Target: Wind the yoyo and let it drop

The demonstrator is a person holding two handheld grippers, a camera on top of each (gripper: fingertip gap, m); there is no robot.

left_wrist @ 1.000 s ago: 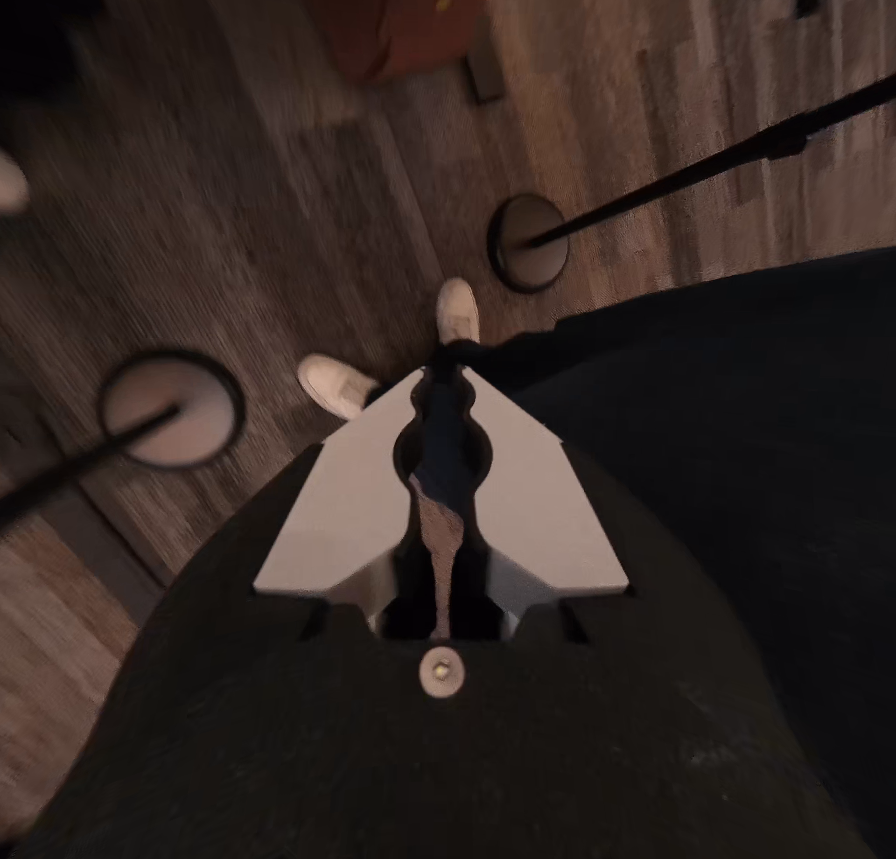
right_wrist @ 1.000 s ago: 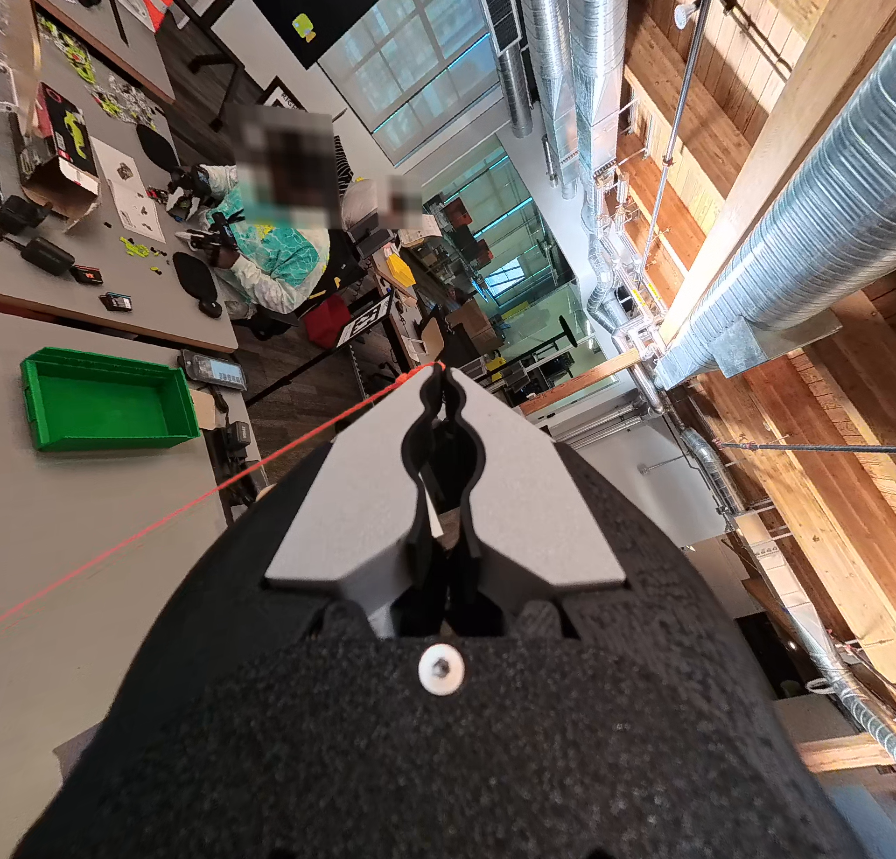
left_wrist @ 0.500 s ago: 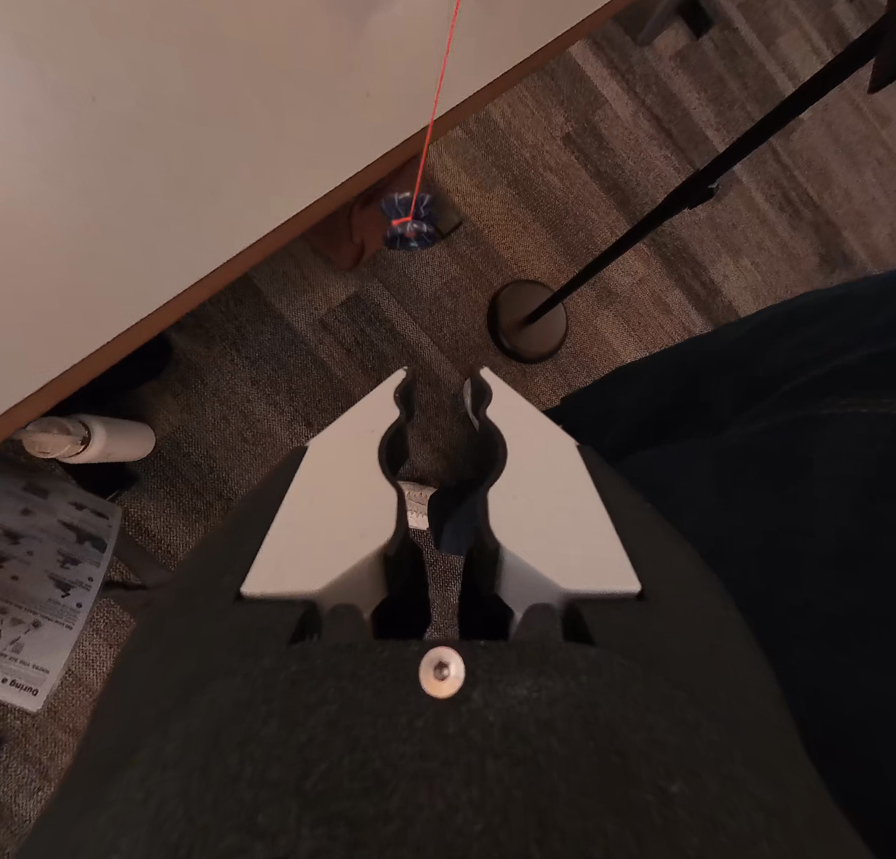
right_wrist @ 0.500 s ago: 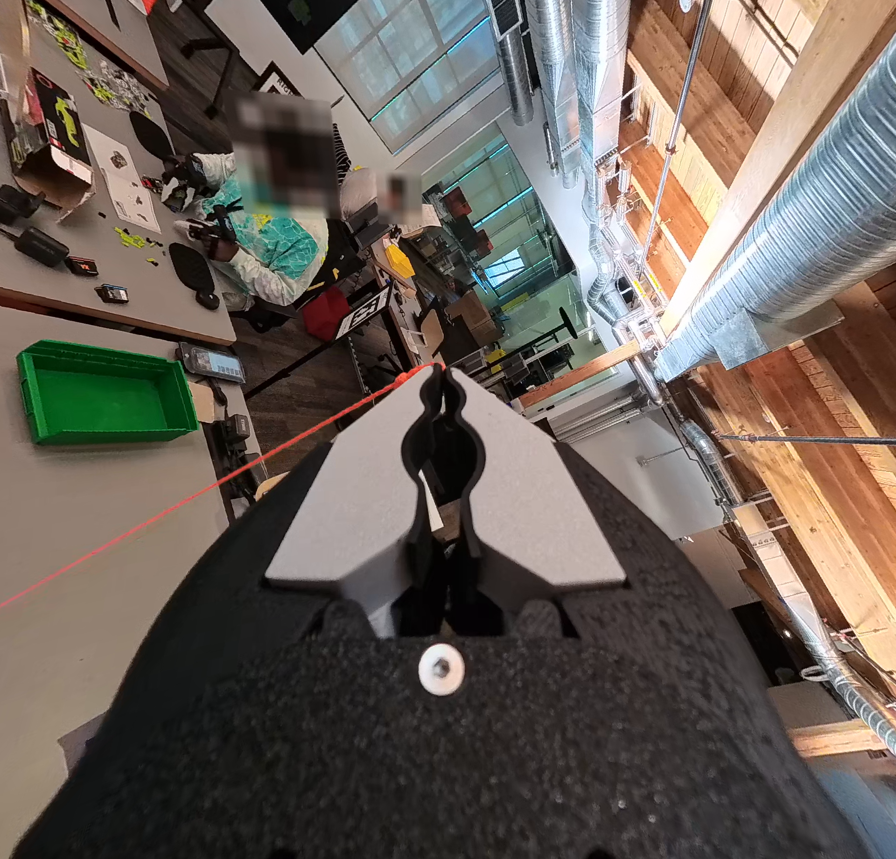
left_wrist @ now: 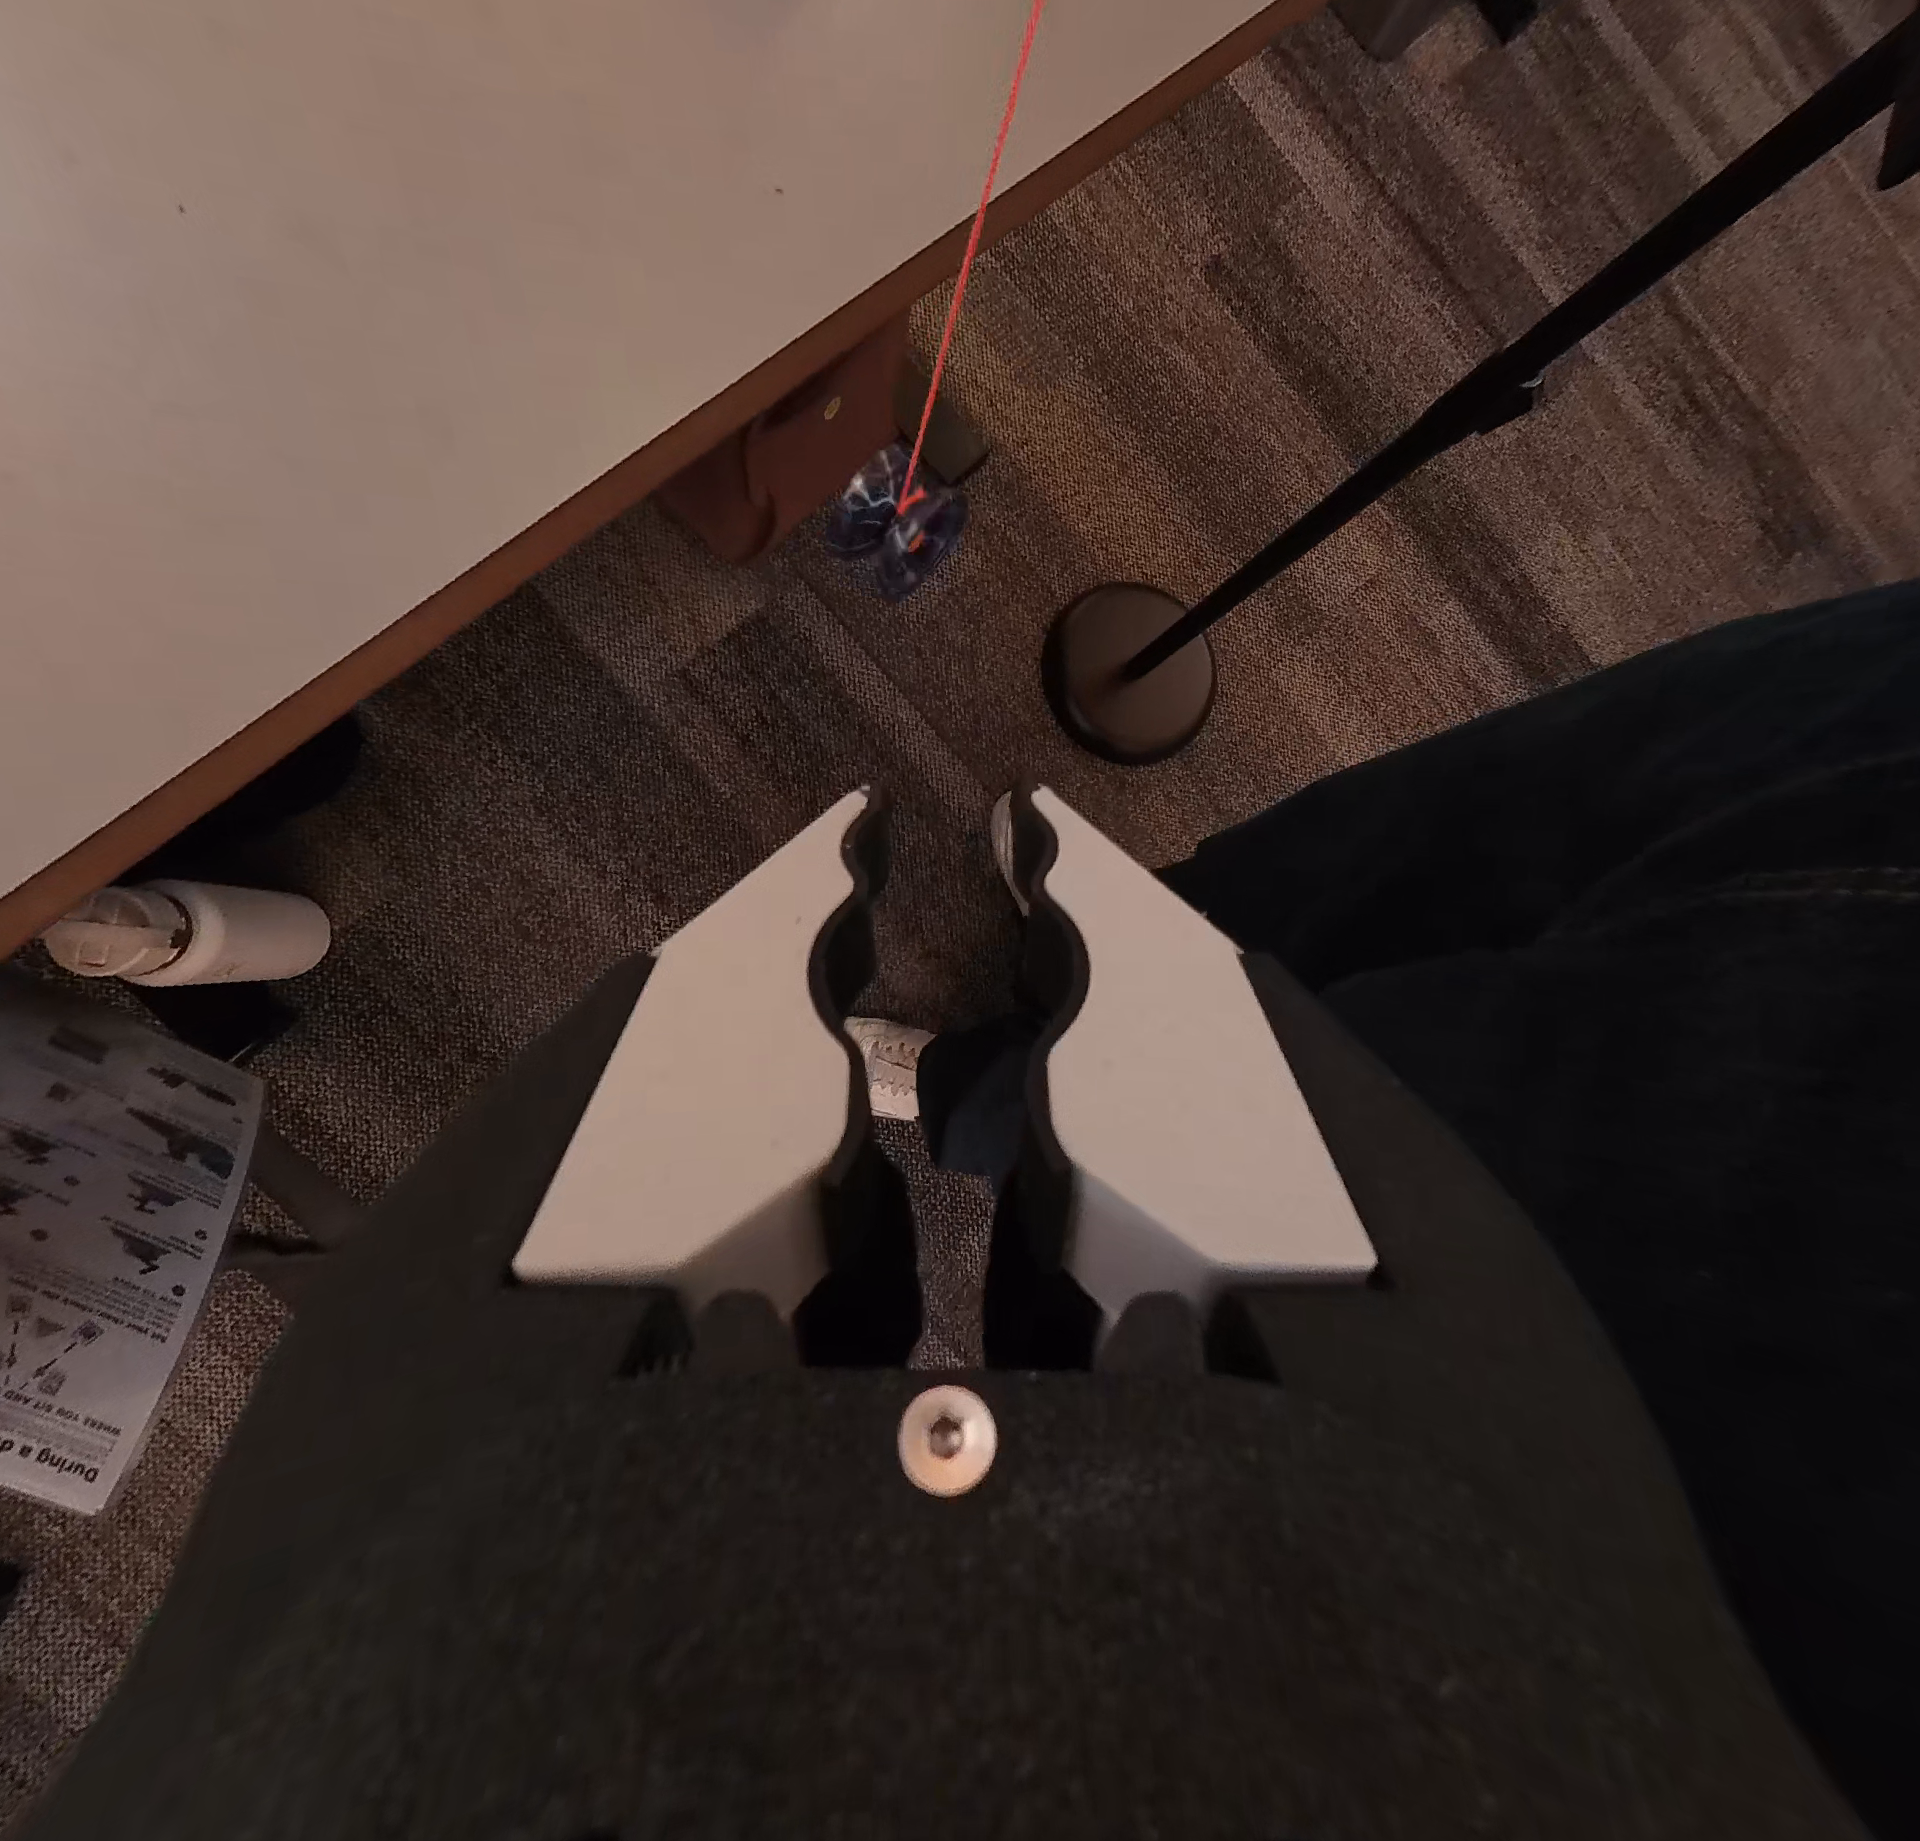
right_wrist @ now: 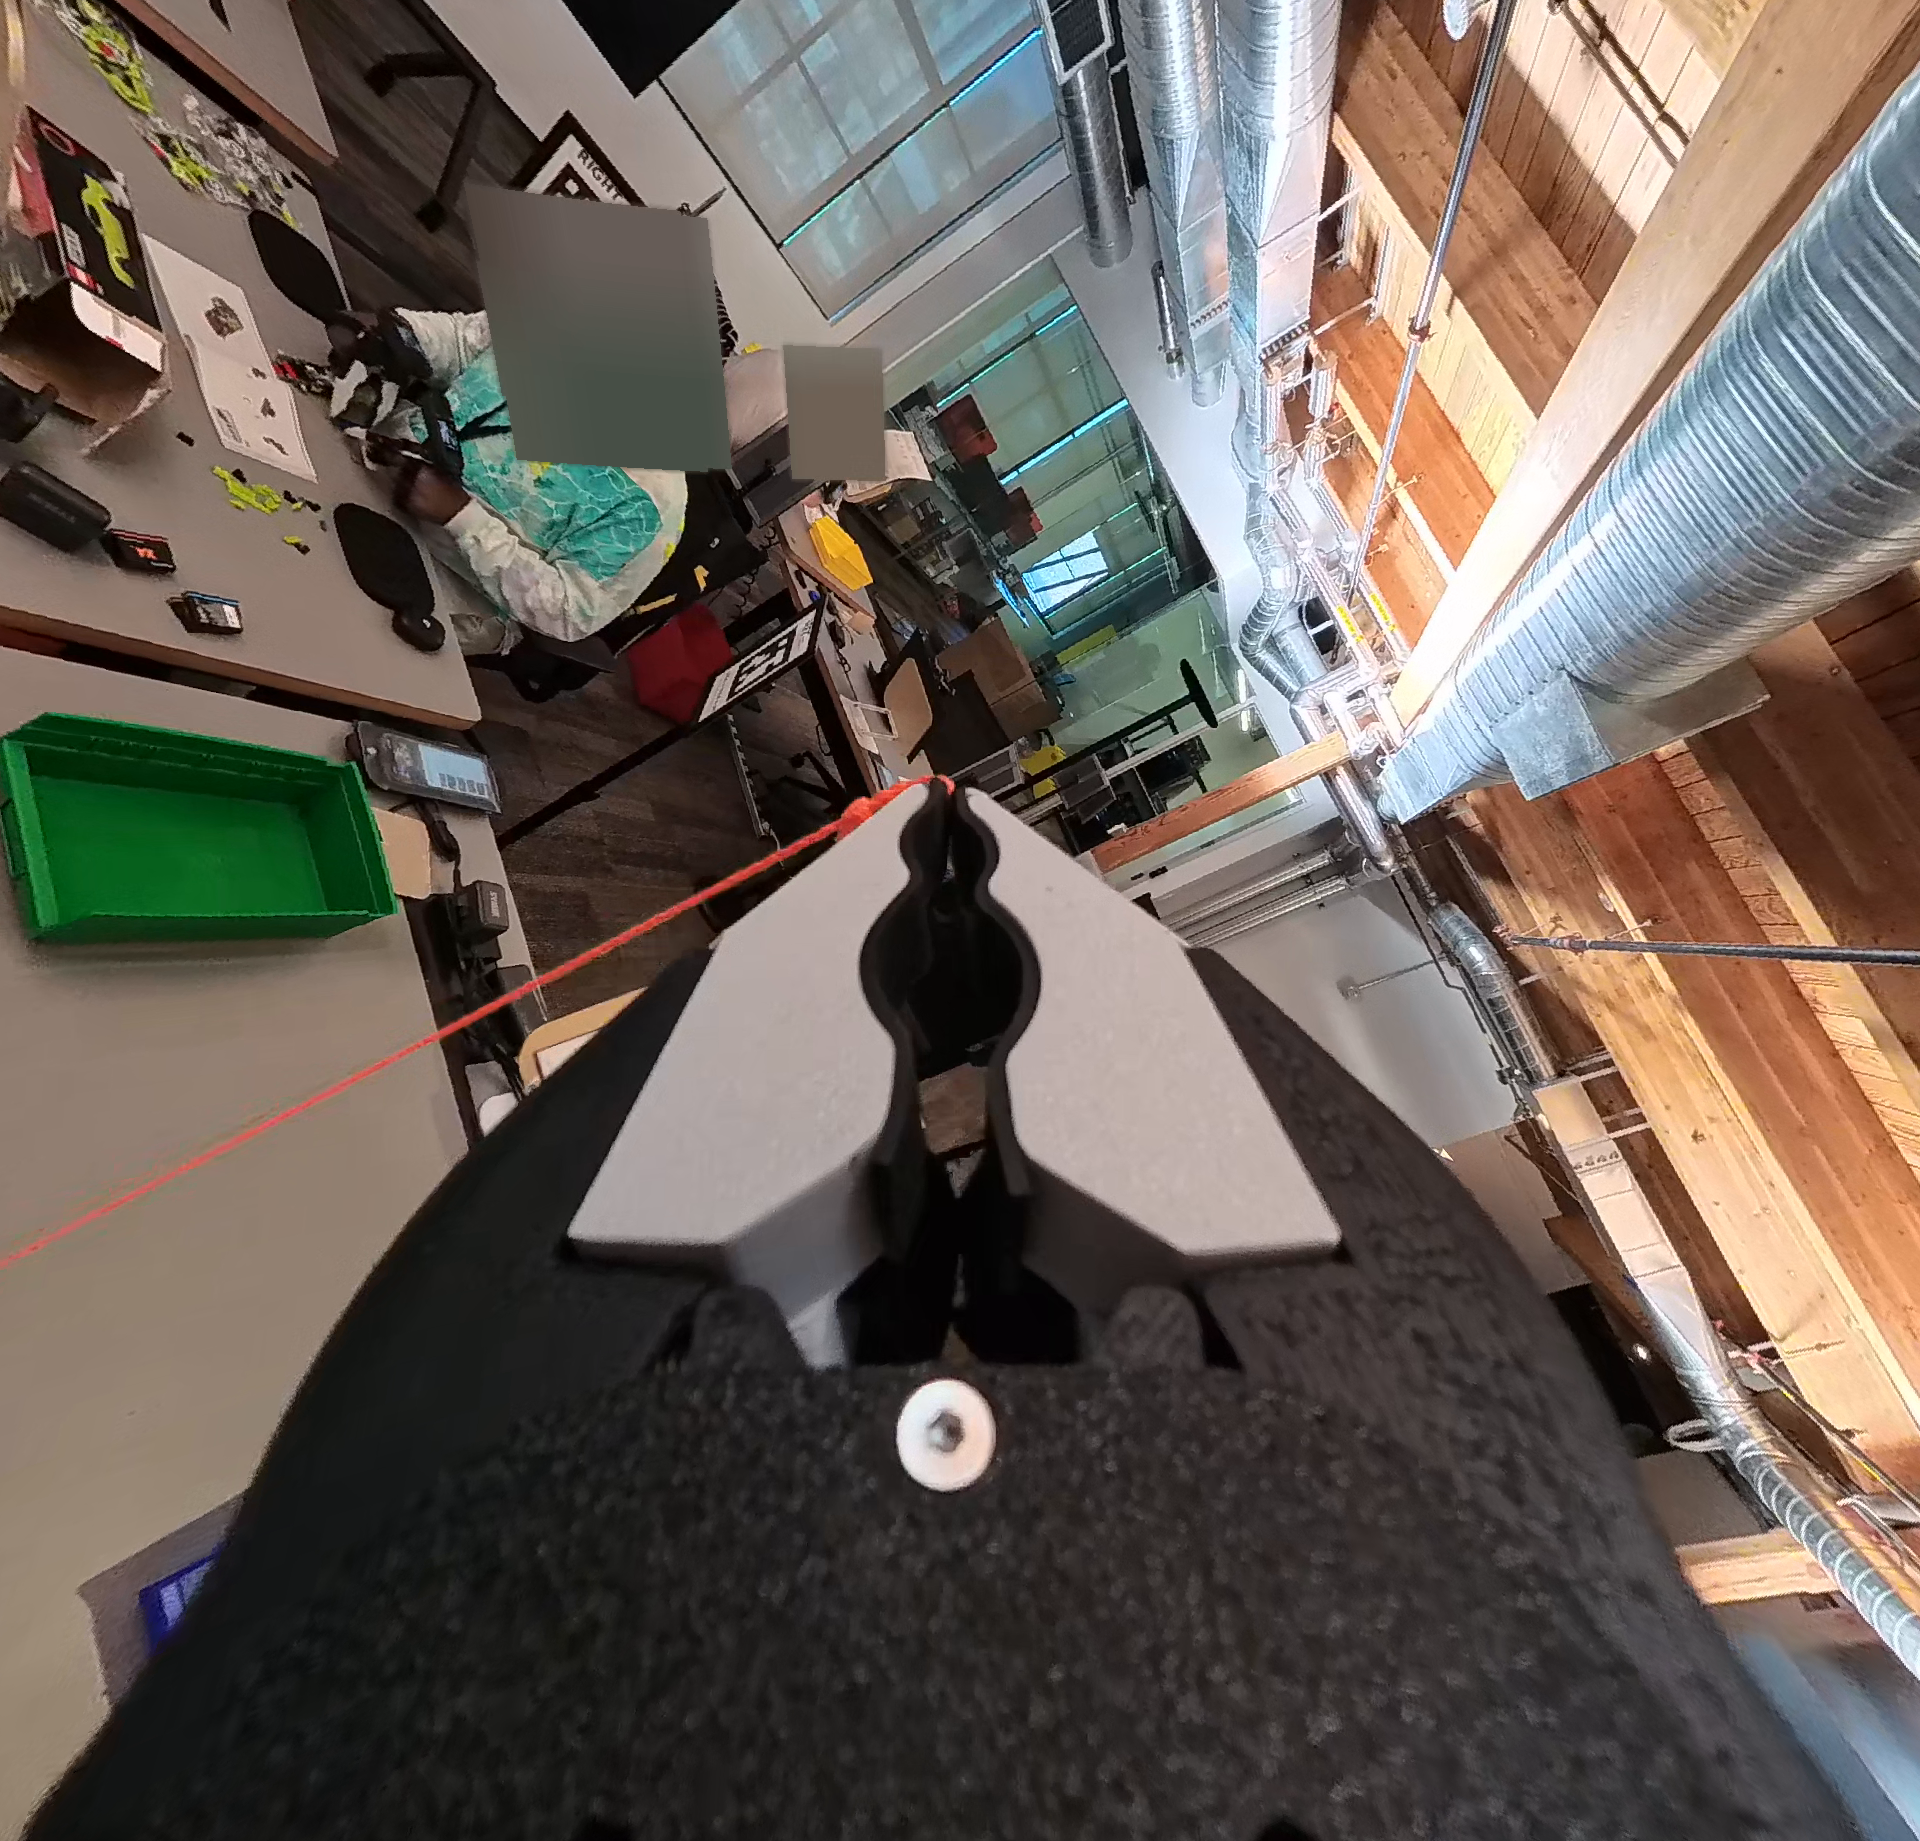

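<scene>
Carpeted floor [left_wrist: 1195,357] fills the left wrist view beyond a pale surface [left_wrist: 416,285], and the blue yoyo [left_wrist: 899,534] hangs on its red string [left_wrist: 977,233] just off that surface's edge, beyond the left tongs [left_wrist: 948,825], whose tips stand apart and empty. Seen from the right wrist, the right tongs [right_wrist: 943,794] are pinched together on the string's end, pointing toward ceiling ducts [right_wrist: 1714,503], with the string slanting down left across the grey surface [right_wrist: 187,1116] near a green bin [right_wrist: 187,835].

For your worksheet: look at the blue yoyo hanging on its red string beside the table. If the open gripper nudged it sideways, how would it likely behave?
The yoyo hangs free on the red string, so it would probably swing rather than resist. The string, pinched by the right gripper, looks thin and would likely go slack and floppy if lifted. The yoyo's rounded halves suggest that it could roll if set down.
</scene>
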